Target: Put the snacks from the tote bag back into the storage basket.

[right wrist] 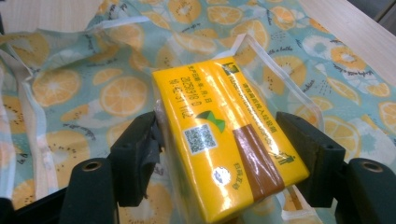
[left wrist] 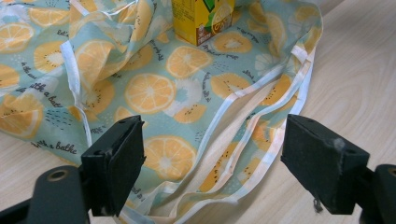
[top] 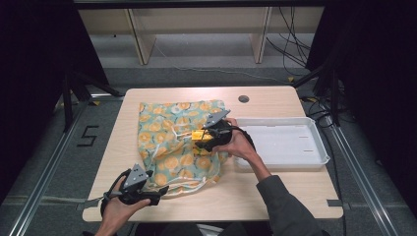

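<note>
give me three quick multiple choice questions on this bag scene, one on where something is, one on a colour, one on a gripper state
1. Where does the white tray lie?
A. to the right of the fruit-print bag
B. on top of the bag
C. on the floor

2. What colour is the carton between the right gripper's jaws?
A. blue
B. yellow with a brown band
C. white

3. How do the left gripper's jaws stand?
A. clamped on the carton
B. pressed shut on a cord
C. open, with the bag's edge between them

Answers:
1 A: the high view shows the tray on the table beside the bag's right edge.
2 B: the right gripper view shows a yellow box with a brown strip.
3 C: the left gripper view shows the jaws wide apart over the cloth.
</note>
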